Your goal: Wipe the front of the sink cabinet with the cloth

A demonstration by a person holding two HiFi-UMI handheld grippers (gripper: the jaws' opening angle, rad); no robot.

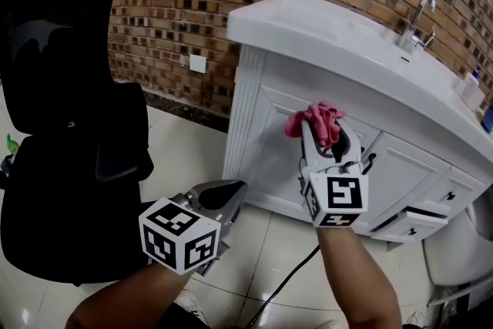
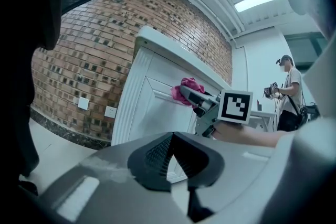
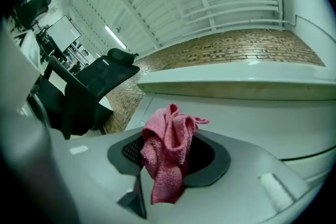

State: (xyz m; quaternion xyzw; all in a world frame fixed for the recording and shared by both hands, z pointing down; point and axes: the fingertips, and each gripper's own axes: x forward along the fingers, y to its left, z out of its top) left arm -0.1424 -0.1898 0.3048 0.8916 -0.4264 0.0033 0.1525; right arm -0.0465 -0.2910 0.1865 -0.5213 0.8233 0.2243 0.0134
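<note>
The white sink cabinet [image 1: 269, 142] stands against the brick wall, its panelled front facing me. My right gripper [image 1: 321, 129] is shut on a crumpled pink cloth [image 1: 317, 119], which is held against the upper part of the left door panel. In the right gripper view the cloth [image 3: 168, 149] bunches out between the jaws, with the cabinet front [image 3: 252, 123] close behind it. The left gripper view shows the cloth [image 2: 186, 86] against the door from the side. My left gripper [image 1: 229, 193] hangs low to the left of the cabinet, shut on nothing.
A black office chair [image 1: 69, 127] fills the left side. A faucet [image 1: 416, 23] and bottles [image 1: 470, 85] sit on the countertop. A drawer [image 1: 420, 216] stands pulled out at lower right. A cable [image 1: 285, 285] runs over the tiled floor. A person [image 2: 287, 92] stands far off.
</note>
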